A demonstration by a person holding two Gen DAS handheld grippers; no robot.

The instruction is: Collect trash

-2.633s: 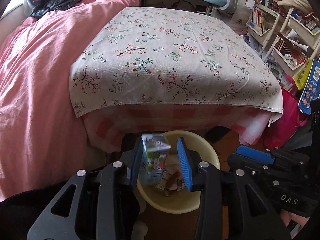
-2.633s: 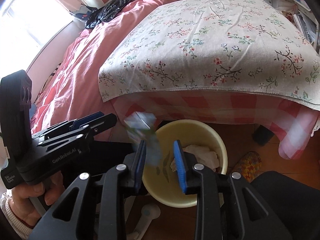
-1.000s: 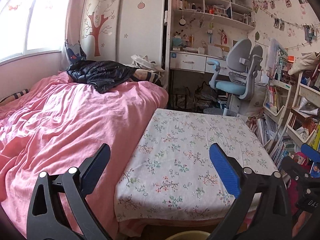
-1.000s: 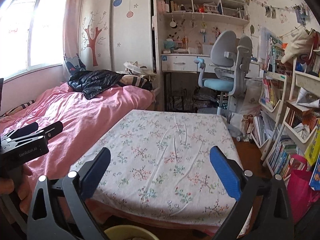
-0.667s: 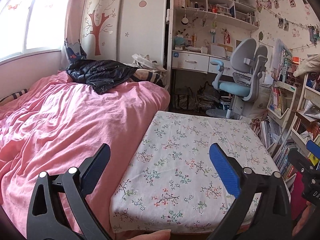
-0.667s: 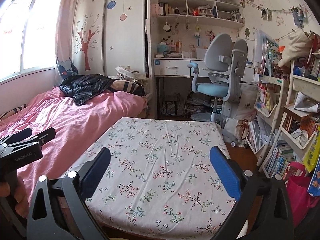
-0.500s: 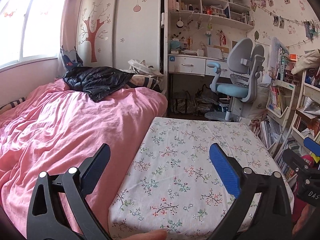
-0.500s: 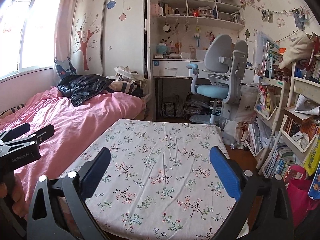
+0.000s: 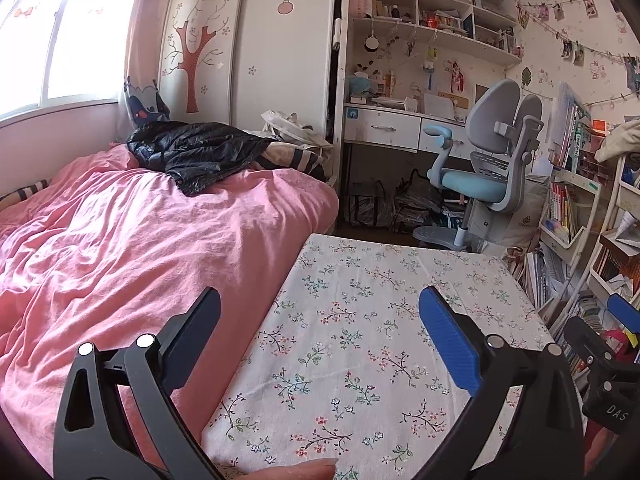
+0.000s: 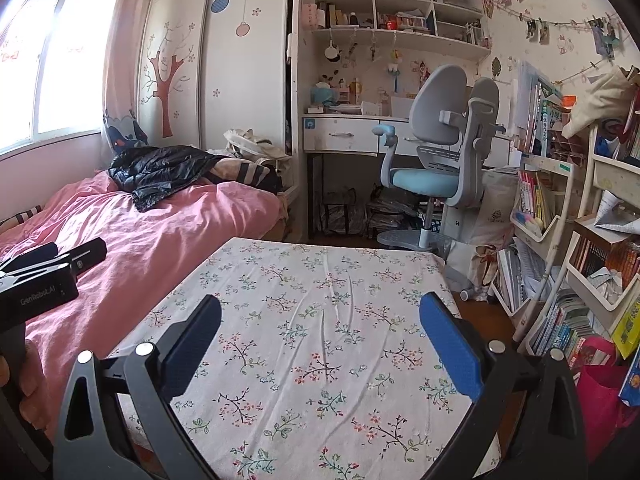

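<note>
Trash is nowhere in either view: the floral-cloth table (image 10: 320, 320) ahead at 12 o'clock lies bare. Both the left gripper (image 9: 320, 344) and right gripper (image 10: 320, 344) hang over it with jaws spread wide, holding nothing. Any remaining scrap is probably light and crushable, best pinched gently across its middle.

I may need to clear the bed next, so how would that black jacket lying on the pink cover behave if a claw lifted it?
The black jacket lies crumpled, so it would probably droop and trail. Its shiny surface suggests it may slip from a small pinch. It looks puffy, likely light.
</note>
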